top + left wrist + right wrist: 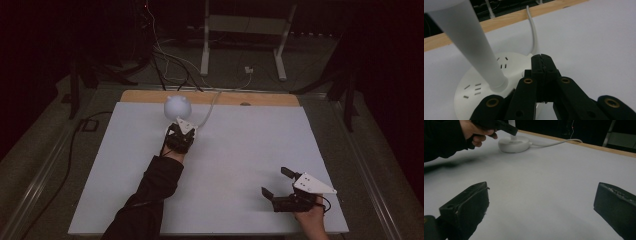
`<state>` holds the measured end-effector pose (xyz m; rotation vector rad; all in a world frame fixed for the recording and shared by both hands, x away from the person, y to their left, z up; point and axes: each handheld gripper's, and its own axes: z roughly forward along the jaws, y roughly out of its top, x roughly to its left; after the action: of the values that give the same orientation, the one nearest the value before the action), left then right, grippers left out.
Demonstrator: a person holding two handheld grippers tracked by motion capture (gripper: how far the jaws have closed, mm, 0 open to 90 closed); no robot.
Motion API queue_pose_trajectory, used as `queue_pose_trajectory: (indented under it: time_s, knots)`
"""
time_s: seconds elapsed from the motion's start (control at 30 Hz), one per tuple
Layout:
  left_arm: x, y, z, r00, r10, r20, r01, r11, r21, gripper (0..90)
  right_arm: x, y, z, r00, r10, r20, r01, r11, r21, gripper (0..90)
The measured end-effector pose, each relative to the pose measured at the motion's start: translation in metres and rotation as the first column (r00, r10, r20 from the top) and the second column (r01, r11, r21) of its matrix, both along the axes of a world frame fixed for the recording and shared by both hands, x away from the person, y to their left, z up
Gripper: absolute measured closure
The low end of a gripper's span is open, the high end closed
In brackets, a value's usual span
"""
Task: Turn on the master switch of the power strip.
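Lamp (178, 105) at 12 o'clock on table, near far edge; round base (486, 80) partly hidden under left gripper (541, 62), stem top cut off in left gripper view. Lamp head overexposed in high view, detail lost. Left gripper jaws pressed together, nothing between them, tips over base edge; contact unclear. Right gripper (277, 182) at 5 o'clock, jaws spread wide, empty. White cord (556, 143) runs off past wooden edge. Table (240, 150) white sheet; room dark, cables on floor.

One lamp (178, 106) at upper centre of the high view, with one cord (210, 111). Two grippers: the left (180, 131) mid-frame, the right (274, 183) lower right. One white board (240, 150). One table (145, 96).
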<state>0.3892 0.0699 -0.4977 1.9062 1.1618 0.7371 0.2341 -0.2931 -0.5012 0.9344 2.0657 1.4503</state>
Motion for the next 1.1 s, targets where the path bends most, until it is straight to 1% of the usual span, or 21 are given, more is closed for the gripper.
queue_pose_trajectory:
  time_s: [0.1,0.13,0.17,0.2,0.23,0.27,0.3,0.4,0.47,0.53,0.6,0.63,0.67,0.73,0.77,0.8,0.83,0.87,0.9,1.07,1.1]
  knots:
    - [0.004,-0.002,-0.003,0.9998,0.019,0.004,-0.019,0.9996,0.023,90.0,0.0,0.0,0.0,1.0,0.002,0.001,-0.002,1.0,-0.002,0.0]
    - [0.006,-0.003,-0.005,0.9992,0.039,0.013,-0.039,0.9985,0.037,90.0,0.0,0.0,0.0,1.0,0.003,0.001,-0.003,1.0,0.0,0.0]
    - [0.006,-0.003,-0.005,0.9992,0.039,0.013,-0.039,0.9985,0.037,90.0,0.0,0.0,0.0,1.0,0.004,0.002,-0.004,1.0,-0.001,0.0]
    - [0.007,-0.005,-0.008,0.9994,0.028,0.02,-0.03,0.9972,0.068,90.0,0.0,0.001,0.0,1.0,0.005,0.001,-0.005,1.0,-0.001,0.0]
    - [0.007,-0.005,-0.008,0.9994,0.028,0.02,-0.03,0.9972,0.068,90.0,0.0,0.001,0.0,1.0,0.005,0.001,-0.005,1.0,-0.001,0.0]
    - [0.007,-0.007,-0.009,0.9993,0.022,0.029,-0.024,0.9956,0.091,90.0,0.0,0.001,0.0,1.0,0.009,0.0,-0.009,1.0,-0.002,0.0]
    - [0.008,-0.007,-0.01,0.9996,0.015,0.024,-0.017,0.995,0.098,90.0,0.0,0.001,0.0,1.0,0.009,0.0,-0.009,1.0,-0.002,0.0]
    - [0.012,-0.008,-0.013,0.9995,0.025,0.019,-0.027,0.9943,0.103,90.0,0.0,0.001,0.0,1.0,0.01,-0.001,-0.01,1.0,0.001,0.0]
    - [0.013,-0.008,-0.013,0.9993,0.031,0.022,-0.033,0.9922,0.12,90.0,0.0,0.001,0.0,1.0,0.009,0.0,-0.009,1.0,0.005,0.0]
    - [0.014,-0.009,-0.014,0.9995,0.026,0.018,-0.028,0.9926,0.118,90.0,-0.001,0.0,0.001,1.0,0.009,0.0,-0.009,1.0,0.007,0.0]
    - [0.015,-0.01,-0.016,0.9995,0.028,0.017,-0.03,0.9903,0.136,90.0,0.0,0.0,0.001,1.0,0.009,-0.001,-0.009,1.0,0.007,0.0]
    - [0.015,-0.011,-0.016,0.9995,0.026,0.017,-0.028,0.9907,0.133,90.0,0.0,0.0,0.0,1.0,0.009,0.0,-0.009,1.0,0.006,0.0]
    - [0.016,-0.011,-0.016,0.9995,0.026,0.016,-0.028,0.9893,0.143,90.0,0.0,0.0,0.0,1.0,0.009,-0.002,-0.009,1.0,0.007,0.0]
    - [0.016,-0.012,-0.018,0.9993,0.031,0.019,-0.034,0.989,0.144,90.0,-0.001,0.001,0.001,1.0,0.01,-0.001,-0.01,1.0,0.006,0.0]
    - [0.016,-0.012,-0.019,0.9995,0.026,0.015,-0.028,0.9869,0.159,90.0,-0.001,0.001,0.001,1.0,0.01,-0.001,-0.01,1.0,0.006,0.0]
    - [0.016,-0.014,-0.021,0.9995,0.024,0.02,-0.027,0.9825,0.184,90.0,-0.001,0.001,0.001,0.9999,0.012,0.001,-0.012,1.0,0.009,0.0]
    - [0.015,-0.016,-0.021,0.999,0.025,0.037,-0.033,0.9756,0.217,90.0,-0.001,0.001,0.001,0.9999,0.012,0.001,-0.012,1.0,0.009,0.0]
    - [0.014,-0.017,-0.022,0.9988,0.024,0.043,-0.034,0.9713,0.235,90.0,-0.001,0.001,0.002,0.9999,0.014,0.002,-0.014,1.0,0.008,0.0]
    - [0.014,-0.018,-0.022,0.9985,0.024,0.048,-0.035,0.9693,0.243,90.0,-0.001,0.001,0.002,0.9999,0.014,0.002,-0.014,1.0,0.008,0.0]
    - [0.015,-0.019,-0.022,0.9984,0.031,0.047,-0.042,0.9654,0.257,90.0,-0.001,0.002,0.001,0.9999,0.015,-0.006,-0.015,1.0,0.006,0.0]
    - [0.015,-0.02,-0.022,0.9983,0.032,0.048,-0.043,0.9631,0.266,90.0,-0.001,0.002,0.001,0.9999,0.016,-0.005,-0.016,1.0,0.006,0.0]
